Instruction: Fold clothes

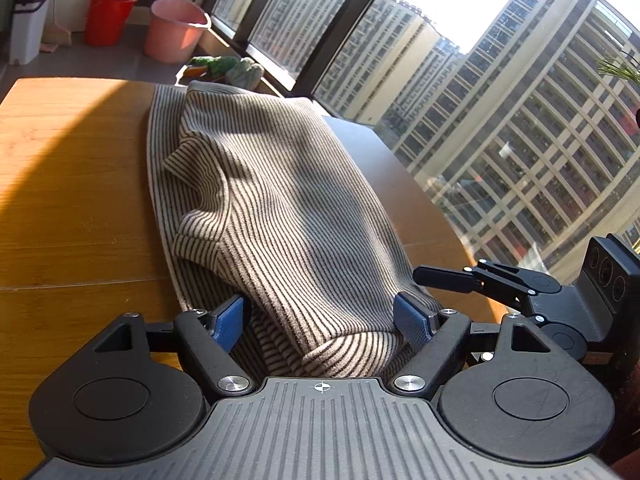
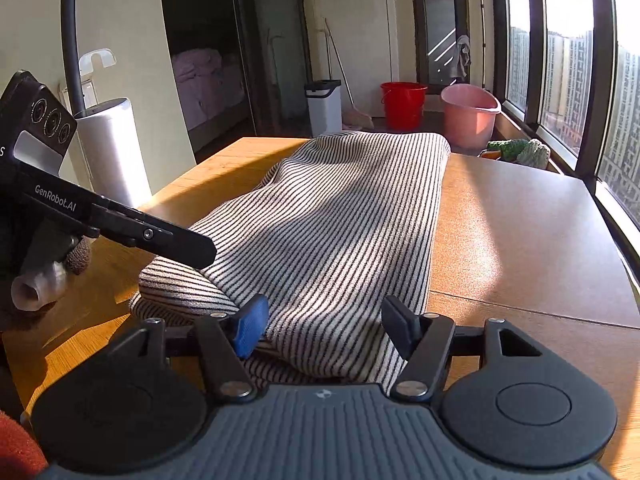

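Observation:
A striped black-and-cream garment (image 1: pixel 272 200) lies folded lengthwise on the wooden table (image 1: pixel 72 200), stretching away from both grippers. My left gripper (image 1: pixel 324 316) is open, its blue-padded fingers (image 1: pixel 228 320) spread around the garment's near edge. My right gripper (image 2: pixel 324 326) is open too, its fingers (image 2: pixel 252 328) straddling the near end of the same garment (image 2: pixel 340 216). The right gripper shows at the right in the left wrist view (image 1: pixel 444 278). The left gripper reaches in from the left in the right wrist view (image 2: pixel 188 246), above the cloth's left corner.
A pink bucket (image 2: pixel 470 114), a red bucket (image 2: pixel 402 104) and a white bin (image 2: pixel 324 106) stand on the floor beyond the table. Green and grey cloths (image 2: pixel 520 150) lie by the window sill. A white appliance (image 2: pixel 112 152) stands left of the table (image 2: pixel 520 232).

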The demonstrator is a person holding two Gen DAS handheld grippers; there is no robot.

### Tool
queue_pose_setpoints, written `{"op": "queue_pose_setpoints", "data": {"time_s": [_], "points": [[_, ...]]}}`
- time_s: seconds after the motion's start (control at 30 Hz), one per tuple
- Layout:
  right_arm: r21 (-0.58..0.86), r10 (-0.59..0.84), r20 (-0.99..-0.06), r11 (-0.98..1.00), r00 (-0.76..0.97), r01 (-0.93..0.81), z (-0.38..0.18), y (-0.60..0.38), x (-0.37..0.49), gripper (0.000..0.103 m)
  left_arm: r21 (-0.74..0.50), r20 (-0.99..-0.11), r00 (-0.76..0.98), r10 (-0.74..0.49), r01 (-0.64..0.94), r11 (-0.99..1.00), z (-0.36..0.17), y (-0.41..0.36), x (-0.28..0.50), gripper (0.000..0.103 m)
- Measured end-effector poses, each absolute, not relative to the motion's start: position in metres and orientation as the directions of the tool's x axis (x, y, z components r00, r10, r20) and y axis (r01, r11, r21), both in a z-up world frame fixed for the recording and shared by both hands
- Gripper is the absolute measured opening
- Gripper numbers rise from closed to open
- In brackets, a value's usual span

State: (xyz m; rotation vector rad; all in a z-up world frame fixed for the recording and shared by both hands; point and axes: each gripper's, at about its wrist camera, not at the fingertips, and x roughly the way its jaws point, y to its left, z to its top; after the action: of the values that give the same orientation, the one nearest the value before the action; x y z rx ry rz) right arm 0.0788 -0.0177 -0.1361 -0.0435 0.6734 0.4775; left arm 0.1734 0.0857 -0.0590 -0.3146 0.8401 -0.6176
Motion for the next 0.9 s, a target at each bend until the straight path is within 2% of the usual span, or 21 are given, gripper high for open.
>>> {"op": "queue_pose_setpoints", "data": {"time_s": [0.13, 0.23, 0.47, 0.63, 0.73, 0.9], "points": [[0.079, 0.390, -0.634, 0.892, 0.668, -0.445, -0.150, -0.015, 0.071, 0.066, -0.472, -0.629, 0.496, -0.598, 0.368, 0.801, -0.072, 0.079, 0.175, 0.084], [-0.039, 0.358, -0.646, 0.867, 0.675, -0.497, -0.146, -0.006, 0.064, 0.066, -0.439, -0.641, 0.512, -0.571, 0.366, 0.821, -0.065, 0.074, 0.176, 0.083], [-0.249, 0.443, -0.649, 0.645, 0.619, -0.723, -0.115, 0.020, 0.048, 0.073, -0.317, -0.628, 0.635, -0.450, 0.319, 0.893, -0.034, 0.094, 0.168, 0.093], [-0.389, 0.424, -0.680, 0.483, 0.598, -0.784, -0.139, 0.055, 0.046, 0.073, -0.253, -0.642, 0.661, -0.388, 0.295, 0.921, -0.029, 0.098, 0.170, 0.095], [-0.388, 0.429, -0.676, 0.484, 0.599, -0.785, -0.146, 0.064, 0.049, 0.073, -0.244, -0.640, 0.666, -0.383, 0.296, 0.923, -0.029, 0.099, 0.171, 0.095], [-0.328, 0.424, -0.692, 0.536, 0.584, -0.778, -0.144, 0.069, 0.059, 0.056, -0.247, -0.633, 0.669, -0.389, 0.302, 0.921, -0.030, 0.102, 0.175, 0.096]]}}
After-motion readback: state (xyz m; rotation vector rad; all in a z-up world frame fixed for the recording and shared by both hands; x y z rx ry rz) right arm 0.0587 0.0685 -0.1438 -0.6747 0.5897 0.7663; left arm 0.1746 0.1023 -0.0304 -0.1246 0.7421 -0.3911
